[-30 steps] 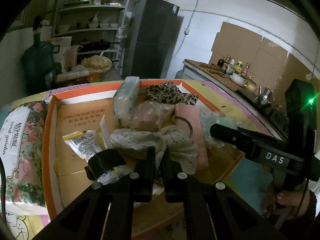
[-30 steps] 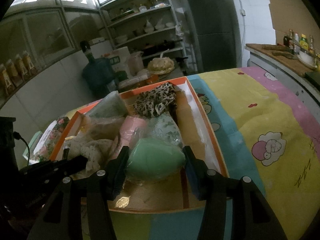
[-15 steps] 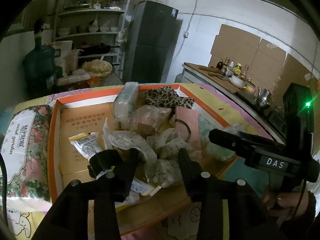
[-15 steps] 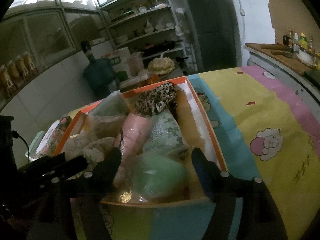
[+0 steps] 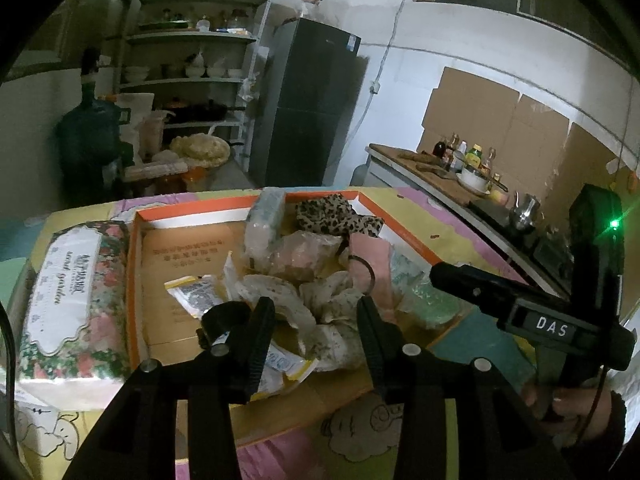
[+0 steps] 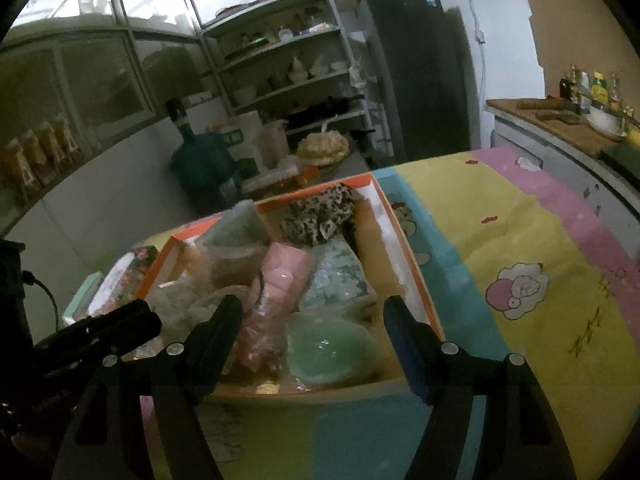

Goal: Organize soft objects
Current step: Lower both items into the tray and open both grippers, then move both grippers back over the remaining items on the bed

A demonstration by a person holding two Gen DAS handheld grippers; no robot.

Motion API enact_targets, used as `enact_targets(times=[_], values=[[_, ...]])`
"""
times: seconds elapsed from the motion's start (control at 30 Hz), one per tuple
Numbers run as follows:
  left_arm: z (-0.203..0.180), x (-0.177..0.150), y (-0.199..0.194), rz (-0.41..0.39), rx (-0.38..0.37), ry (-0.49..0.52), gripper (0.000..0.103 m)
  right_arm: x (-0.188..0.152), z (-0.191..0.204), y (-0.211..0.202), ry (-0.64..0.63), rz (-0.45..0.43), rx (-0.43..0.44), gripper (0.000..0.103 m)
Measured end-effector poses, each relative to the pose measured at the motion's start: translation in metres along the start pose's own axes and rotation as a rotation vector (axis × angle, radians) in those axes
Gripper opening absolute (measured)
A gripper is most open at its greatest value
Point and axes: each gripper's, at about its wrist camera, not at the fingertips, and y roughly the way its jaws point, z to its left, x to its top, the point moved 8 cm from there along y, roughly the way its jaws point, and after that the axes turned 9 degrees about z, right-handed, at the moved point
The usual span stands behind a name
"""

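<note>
An orange-rimmed cardboard box (image 5: 136,280) (image 6: 416,268) on the quilted table holds soft things: a crumpled floral cloth (image 5: 320,312), a leopard-print cloth (image 5: 336,212) (image 6: 316,220), a pink bagged item (image 5: 368,256) (image 6: 280,288), a pale patterned bag (image 6: 336,280) and a green bagged lump (image 6: 332,348) (image 5: 432,304). My left gripper (image 5: 316,320) is open and empty, its jaws either side of the floral cloth. My right gripper (image 6: 312,328) is open and empty, just above the green lump; it also shows in the left wrist view (image 5: 500,300).
A floral tissue pack (image 5: 68,300) lies left of the box. Snack packets (image 5: 192,296) lie on the box floor. Shelves (image 5: 192,80), a dark fridge (image 5: 304,108), a water jug (image 5: 88,140) and a counter with bottles (image 5: 460,164) stand behind the table.
Both grippers opened and drew back. The left let go of the floral cloth, the right let go of the green lump; both things now lie in the box.
</note>
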Motion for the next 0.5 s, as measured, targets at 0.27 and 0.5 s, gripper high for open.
enact_targets(times=[0.27, 0.5], values=[[0.009, 0.0, -0.028, -0.057, 0.026, -0.005, 0.043, 0.003, 0.015, -0.018, -0.007, -0.032, 0.011, 0.074], [0.017, -0.001, -0.058, -0.111, 0.067, 0.0, 0.043, 0.001, 0.03, -0.027, -0.017, -0.043, 0.021, 0.074]])
